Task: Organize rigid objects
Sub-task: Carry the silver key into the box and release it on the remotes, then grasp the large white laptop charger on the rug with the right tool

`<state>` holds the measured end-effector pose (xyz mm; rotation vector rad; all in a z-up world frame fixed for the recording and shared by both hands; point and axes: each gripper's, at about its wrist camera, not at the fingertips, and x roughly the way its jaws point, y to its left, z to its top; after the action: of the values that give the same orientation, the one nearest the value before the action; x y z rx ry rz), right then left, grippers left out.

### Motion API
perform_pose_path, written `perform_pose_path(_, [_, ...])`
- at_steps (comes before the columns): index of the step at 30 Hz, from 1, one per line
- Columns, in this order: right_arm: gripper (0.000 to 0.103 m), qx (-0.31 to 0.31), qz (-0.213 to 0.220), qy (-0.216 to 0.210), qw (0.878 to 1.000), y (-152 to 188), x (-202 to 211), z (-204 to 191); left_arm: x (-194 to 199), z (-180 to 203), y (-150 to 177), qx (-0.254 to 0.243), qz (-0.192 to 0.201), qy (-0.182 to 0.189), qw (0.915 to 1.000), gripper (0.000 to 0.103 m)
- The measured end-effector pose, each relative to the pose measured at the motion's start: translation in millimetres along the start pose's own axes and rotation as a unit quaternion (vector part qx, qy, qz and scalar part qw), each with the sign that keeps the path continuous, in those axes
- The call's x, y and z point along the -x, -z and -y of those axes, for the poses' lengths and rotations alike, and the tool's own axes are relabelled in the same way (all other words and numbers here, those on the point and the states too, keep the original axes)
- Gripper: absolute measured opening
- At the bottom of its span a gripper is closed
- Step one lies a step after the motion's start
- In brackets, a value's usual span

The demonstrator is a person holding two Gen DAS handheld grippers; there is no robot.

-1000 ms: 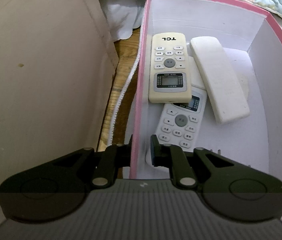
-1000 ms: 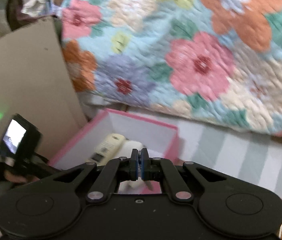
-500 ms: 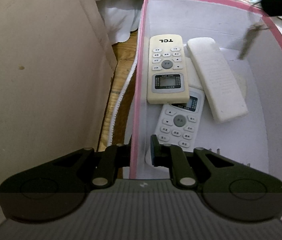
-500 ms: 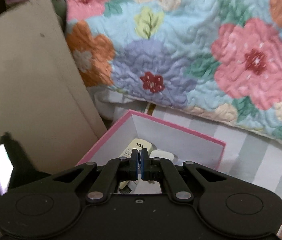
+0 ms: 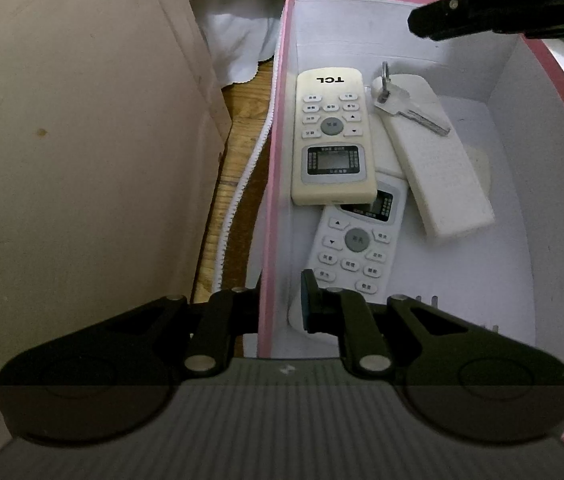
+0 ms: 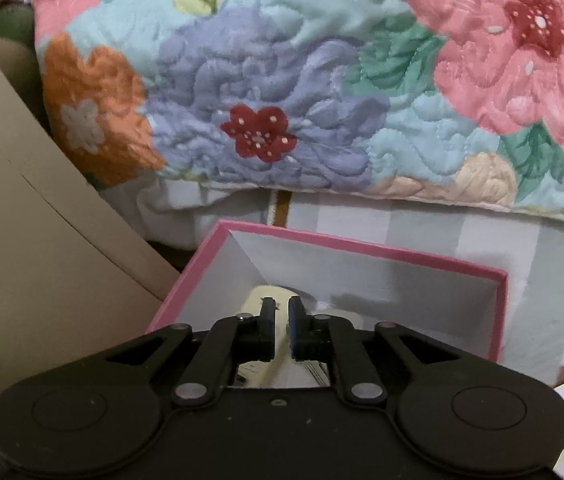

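Left wrist view: the left tool [image 5: 280,304] pinches the near left wall of the pink box [image 5: 272,168], one finger outside the wall and one inside. In the box lie three remotes. The cream remote [image 5: 331,140] lies along the left wall, its lower end resting on the white remote [image 5: 355,246], which reaches down to the inner finger. The blank white remote [image 5: 439,160] lies slanted to the right, back side up. A silver key [image 5: 409,110] on a ring rests across its upper end. The right tool [image 5: 437,24] shows as a dark shape over the box's far right corner. Left of the box stands a beige board [image 5: 82,140], with wooden floor [image 5: 238,160] showing between them.

Right wrist view: the right tool [image 6: 280,330] hangs above the box [image 6: 361,246], its jaws opening with a narrow gap and nothing between them. Below the gap the cream remote [image 6: 260,296] shows. Behind the box lies a flowered quilt [image 6: 282,100] over a striped sheet [image 6: 421,228].
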<state>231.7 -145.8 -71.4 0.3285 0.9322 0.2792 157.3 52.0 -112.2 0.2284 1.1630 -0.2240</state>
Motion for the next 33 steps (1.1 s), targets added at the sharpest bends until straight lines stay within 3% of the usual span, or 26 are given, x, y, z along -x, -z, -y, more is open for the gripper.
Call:
perform_pose_path(12, [0.026,-0.060,0.029,-0.011,0.998,17.7,77.1,27.9,-0.7,2.3,0.3,-0.003,0.001,-0.004,1.0000,0.012])
perform_pose_path(25, [0.032,-0.103,0.015,0.057,0.993,66.8,185.1,80.2,-0.7,6.1,0.7,-0.006,0.000,-0.009,0.9999,0.012])
perform_pose_path(33, [0.036,-0.161,0.004,0.098,0.982,107.0,220.0,128.0,-1.2,10.4,-0.3,-0.010,-0.002,-0.020,0.9998,0.012])
